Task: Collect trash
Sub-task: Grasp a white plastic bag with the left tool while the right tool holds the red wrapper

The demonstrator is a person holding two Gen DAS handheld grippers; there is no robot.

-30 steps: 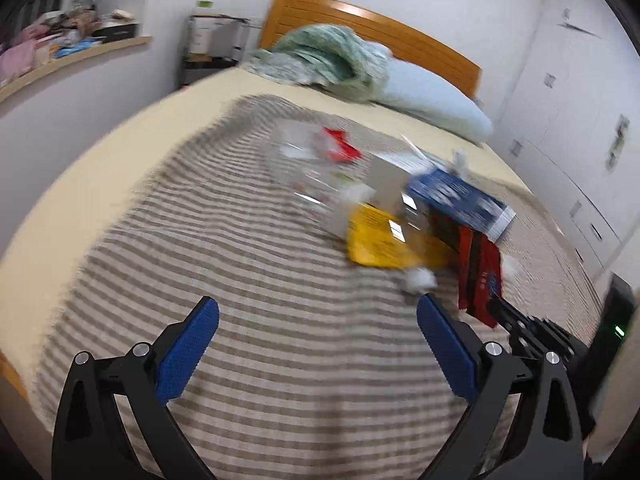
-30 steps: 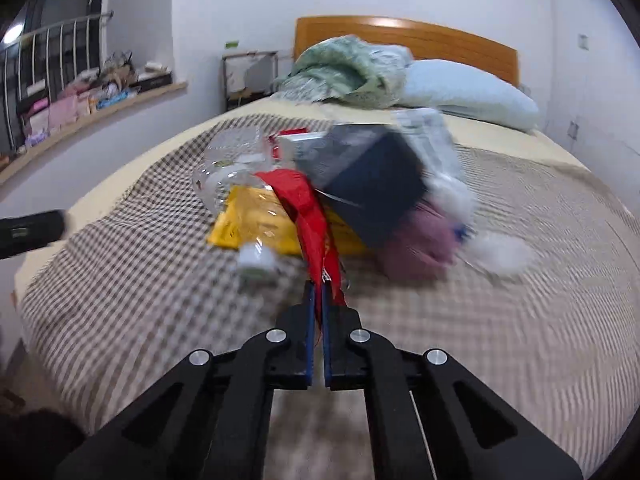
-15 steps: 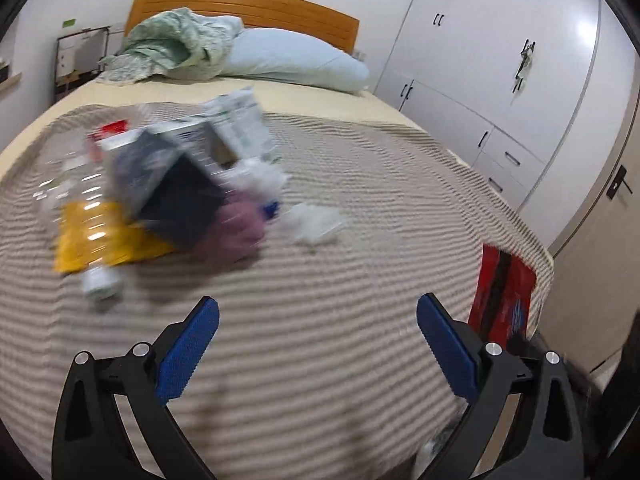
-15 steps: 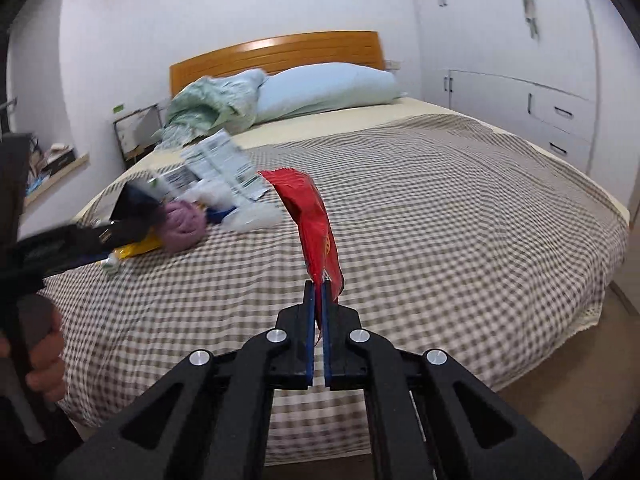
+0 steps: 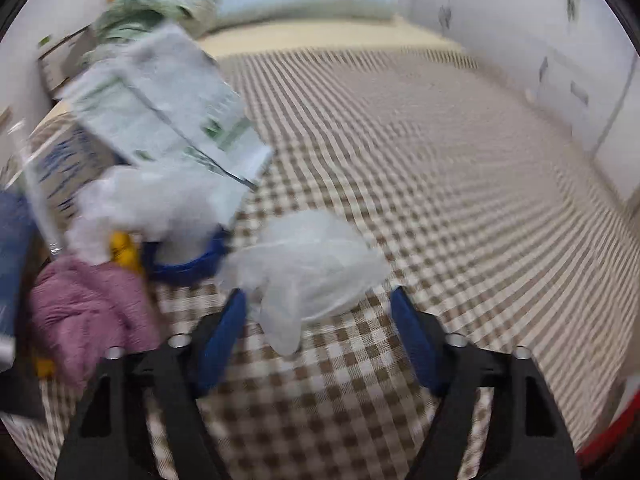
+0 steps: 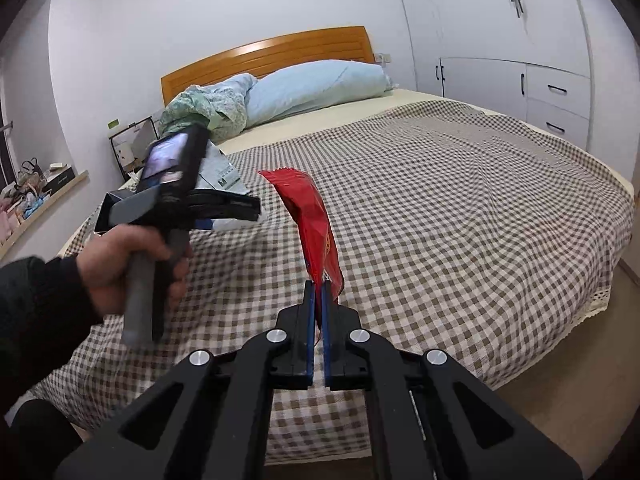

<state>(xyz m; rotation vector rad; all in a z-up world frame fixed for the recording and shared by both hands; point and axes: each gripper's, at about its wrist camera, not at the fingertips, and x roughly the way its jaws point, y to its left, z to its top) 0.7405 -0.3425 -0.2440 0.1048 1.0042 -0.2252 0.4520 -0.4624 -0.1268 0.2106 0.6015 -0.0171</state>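
A crumpled clear plastic bag (image 5: 308, 268) lies on the checked bedspread (image 5: 440, 184), between the blue pads of my left gripper (image 5: 320, 308). Its jaws are closing and the pads stand just clear of the bag's sides. To the left is the trash pile: a white-and-green paper packet (image 5: 160, 112), white tissue (image 5: 152, 200), a blue ring (image 5: 188, 268) and a purple crumpled wad (image 5: 88, 312). My right gripper (image 6: 318, 300) is shut on a red snack wrapper (image 6: 316, 220), which it holds up above the bed's near side.
A pale blue pillow (image 6: 316, 84) and a green bundled blanket (image 6: 204, 108) lie by the wooden headboard (image 6: 272, 48). White wardrobes and drawers (image 6: 520, 80) line the right wall. A person's hand (image 6: 132, 256) grips the left tool. The bed's edge (image 6: 600, 296) drops to the floor.
My left gripper swung from the open bedspread down onto the pile's edge, over the plastic bag, and its jaws narrowed. My right gripper carried the red wrapper away from the pile.
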